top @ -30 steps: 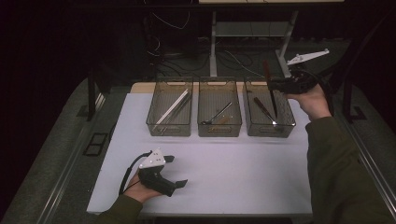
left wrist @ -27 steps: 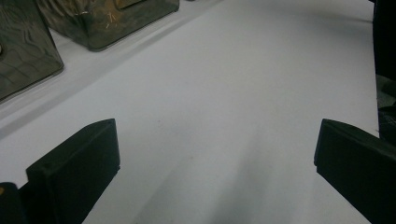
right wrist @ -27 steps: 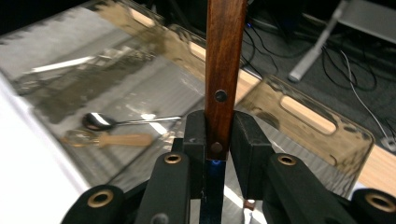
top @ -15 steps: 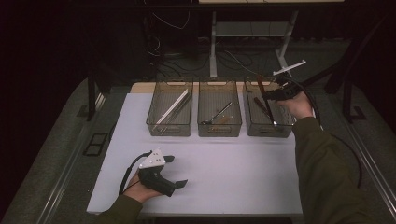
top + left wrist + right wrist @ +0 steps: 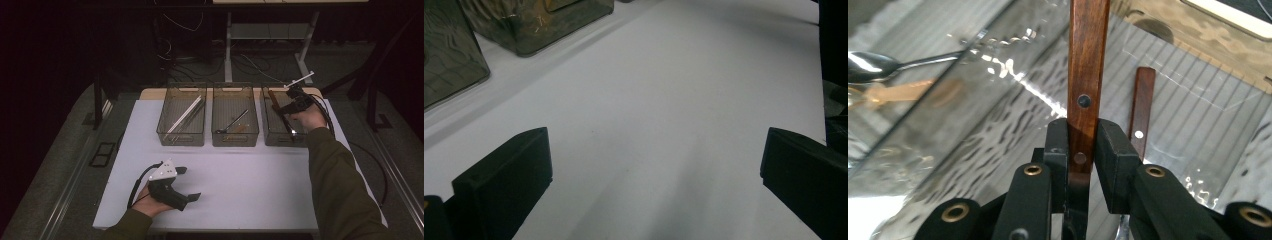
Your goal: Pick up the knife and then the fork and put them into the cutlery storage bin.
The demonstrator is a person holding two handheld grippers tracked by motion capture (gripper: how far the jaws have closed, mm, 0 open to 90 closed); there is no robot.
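My right gripper (image 5: 282, 107) hangs over the right clear bin (image 5: 278, 142), shut on a knife with a brown wooden handle (image 5: 273, 96). In the right gripper view both pads clamp the riveted handle (image 5: 1087, 75), which runs away from the camera over the bin. A second wooden-handled piece (image 5: 1141, 107) lies on the bin's floor. My left gripper (image 5: 188, 183) rests on the white table near the front left, open. In the left gripper view its jaws stand wide apart, with only bare table between them, around the gripper's midpoint (image 5: 654, 175).
Three clear bins stand in a row at the back of the white table (image 5: 250, 190). The left bin (image 5: 181, 142) holds pale sticks, the middle bin (image 5: 235, 144) a spoon (image 5: 868, 65). A dark floor with cables lies beyond the table.
My right hand has come down and to the left with the knife, from above the bin's far right corner to just over the bin. The left gripper has not moved.
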